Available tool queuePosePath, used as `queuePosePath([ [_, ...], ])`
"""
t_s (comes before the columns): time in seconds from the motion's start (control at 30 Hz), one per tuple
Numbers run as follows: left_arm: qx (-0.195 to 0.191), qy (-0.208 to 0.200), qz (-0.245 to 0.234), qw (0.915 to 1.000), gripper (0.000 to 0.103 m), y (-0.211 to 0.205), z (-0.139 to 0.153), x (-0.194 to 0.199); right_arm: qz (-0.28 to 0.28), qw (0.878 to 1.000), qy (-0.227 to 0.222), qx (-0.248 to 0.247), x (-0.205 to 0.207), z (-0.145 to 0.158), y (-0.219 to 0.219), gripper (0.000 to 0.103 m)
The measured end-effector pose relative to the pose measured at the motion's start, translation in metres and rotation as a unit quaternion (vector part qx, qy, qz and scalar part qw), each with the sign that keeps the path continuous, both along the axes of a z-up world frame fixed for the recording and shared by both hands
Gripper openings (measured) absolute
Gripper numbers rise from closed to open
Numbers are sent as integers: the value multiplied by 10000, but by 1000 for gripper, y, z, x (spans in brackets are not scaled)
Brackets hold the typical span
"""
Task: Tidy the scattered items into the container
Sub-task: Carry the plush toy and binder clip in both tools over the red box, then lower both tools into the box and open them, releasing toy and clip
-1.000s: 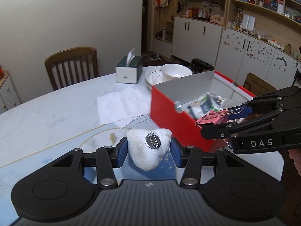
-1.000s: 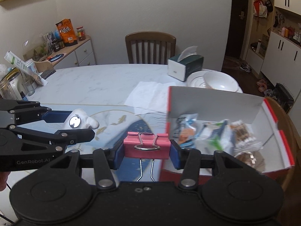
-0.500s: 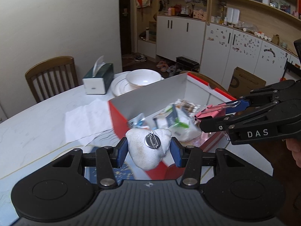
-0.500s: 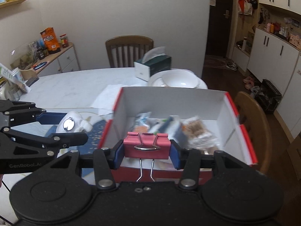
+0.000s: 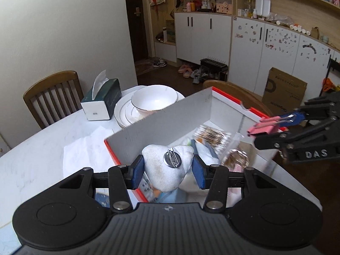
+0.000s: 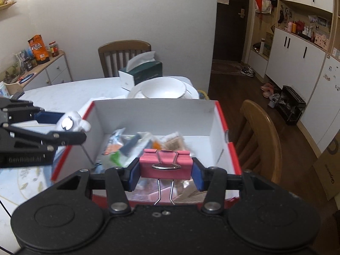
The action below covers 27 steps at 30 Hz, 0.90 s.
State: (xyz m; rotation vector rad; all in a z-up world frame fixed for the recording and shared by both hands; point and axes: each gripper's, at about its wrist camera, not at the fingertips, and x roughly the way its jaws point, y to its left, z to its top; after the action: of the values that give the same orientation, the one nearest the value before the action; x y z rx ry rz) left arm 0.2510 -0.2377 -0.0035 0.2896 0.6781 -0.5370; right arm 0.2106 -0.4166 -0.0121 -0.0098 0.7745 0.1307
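My left gripper [image 5: 167, 169] is shut on a white plush brooch with a metal pin back [image 5: 165, 170], held over the near left corner of the red box with white walls [image 5: 165, 123]. The brooch also shows in the right wrist view [image 6: 71, 123], at the box's left rim. My right gripper [image 6: 165, 170] is shut on a pink binder clip [image 6: 165, 165], held over the box's near side. The clip also shows in the left wrist view [image 5: 265, 128], above the right rim. Several snack packets [image 6: 136, 146] lie inside the box.
A white bowl on stacked plates [image 5: 153, 102] and a green tissue box [image 5: 102, 104] stand behind the box. White paper [image 5: 85, 150] lies on the marble table. Wooden chairs stand at the far side [image 6: 125, 55] and to the right [image 6: 259, 136].
Both grippers have moved with their objects from beside the box to over its open top. The box now fills the middle of both views.
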Motion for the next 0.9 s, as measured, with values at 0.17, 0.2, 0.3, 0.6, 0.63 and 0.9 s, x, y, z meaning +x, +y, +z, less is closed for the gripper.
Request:
queuePosePath([
  [0.17,284,9,77,9996,47,-14,-8,26,-17,9999,109,-75,15,-12,-10,48],
  [0.2,347,29,73,9994,47,-17,-11,31,-18,9999,131,-75,17,-14,-11,48],
  [0.3,483,148,67,9987,47,-24,-21,42,7,9997,214,-77,24,-21,-13,48],
  [0.6,1129,299,58,9931,47,-39,-51,66,295,9978,536,-236,43,-42,-7,48],
  [0.63,1198,323,46,9923,47,-41,-53,68,359,9975,559,-246,44,-43,-5,48],
  [0.9,1381,488,-149,9891,47,-54,-68,71,633,9947,697,-406,50,-55,1,48],
])
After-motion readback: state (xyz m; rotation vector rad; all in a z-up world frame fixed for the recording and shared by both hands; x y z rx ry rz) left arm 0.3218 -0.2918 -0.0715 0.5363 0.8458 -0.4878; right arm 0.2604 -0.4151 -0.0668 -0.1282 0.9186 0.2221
